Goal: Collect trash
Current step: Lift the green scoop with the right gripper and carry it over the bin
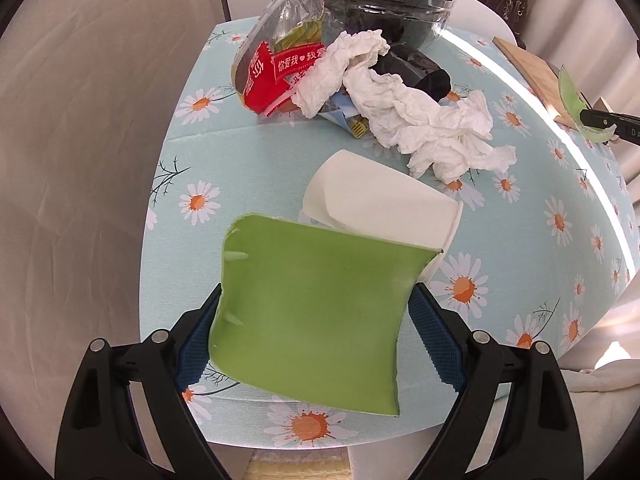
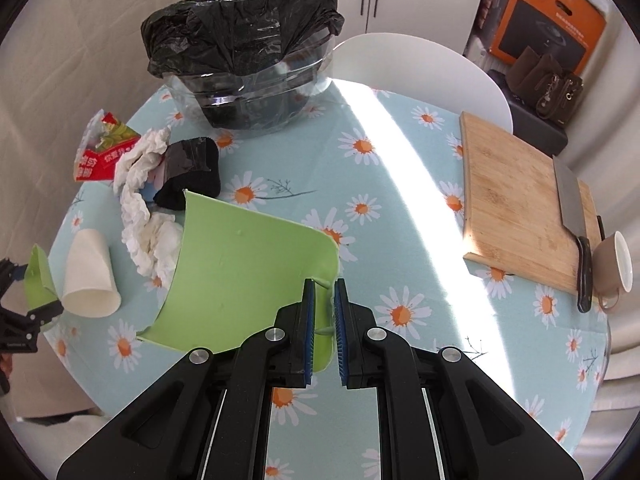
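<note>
While my left claw (image 1: 312, 344) clamped one green peel (image 1: 316, 320) wide and my right claw (image 2: 325, 332) pinched another peel's (image 2: 248, 264) edge, that thin pinch risked slipping before the bin (image 2: 244, 52).

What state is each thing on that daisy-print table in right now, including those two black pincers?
Left gripper: clamped across a wide green peel piece, lifted.
Right gripper: shut on the edge of a second green peel piece.
White paper cup: tipped on its side.
Black-bagged clear bin: open.
White crumpled tissues: lying loose.
Red snack wrapper: torn open.
Cleaver: flat on the wooden cutting board.
Beige mug: on its side.
</note>
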`<state>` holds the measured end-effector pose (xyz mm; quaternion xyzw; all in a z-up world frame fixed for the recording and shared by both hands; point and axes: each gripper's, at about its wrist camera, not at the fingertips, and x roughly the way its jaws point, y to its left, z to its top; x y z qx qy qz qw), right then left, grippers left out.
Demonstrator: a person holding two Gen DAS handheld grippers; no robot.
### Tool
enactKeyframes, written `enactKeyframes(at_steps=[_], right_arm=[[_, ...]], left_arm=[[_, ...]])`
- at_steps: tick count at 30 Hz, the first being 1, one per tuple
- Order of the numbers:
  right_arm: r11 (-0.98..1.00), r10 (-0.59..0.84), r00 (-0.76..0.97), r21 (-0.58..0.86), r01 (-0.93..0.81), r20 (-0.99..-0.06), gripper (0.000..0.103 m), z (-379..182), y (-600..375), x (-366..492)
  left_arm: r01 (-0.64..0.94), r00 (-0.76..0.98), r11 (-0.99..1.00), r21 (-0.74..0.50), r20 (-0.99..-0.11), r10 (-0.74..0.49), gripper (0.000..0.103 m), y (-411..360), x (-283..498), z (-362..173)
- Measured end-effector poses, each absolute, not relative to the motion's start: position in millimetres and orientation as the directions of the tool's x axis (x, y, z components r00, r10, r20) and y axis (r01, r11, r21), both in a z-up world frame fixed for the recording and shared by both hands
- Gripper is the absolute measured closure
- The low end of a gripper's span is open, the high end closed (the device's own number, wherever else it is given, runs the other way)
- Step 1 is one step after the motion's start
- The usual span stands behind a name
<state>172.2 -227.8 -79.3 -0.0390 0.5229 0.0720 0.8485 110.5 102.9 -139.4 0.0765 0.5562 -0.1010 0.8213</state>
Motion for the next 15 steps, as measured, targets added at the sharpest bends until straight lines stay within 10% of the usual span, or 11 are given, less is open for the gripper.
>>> enactKeyframes(at_steps=[15], right_arm=[[0.994,0.055,0.518,-0.002,-0.108,-0.853,0.094,-55.5,-243.8,157.2]], left_arm=[[0.251,0.393,0.966,0.061,-0.919,-0.044,0.016,113.6,107.5,-122.1]])
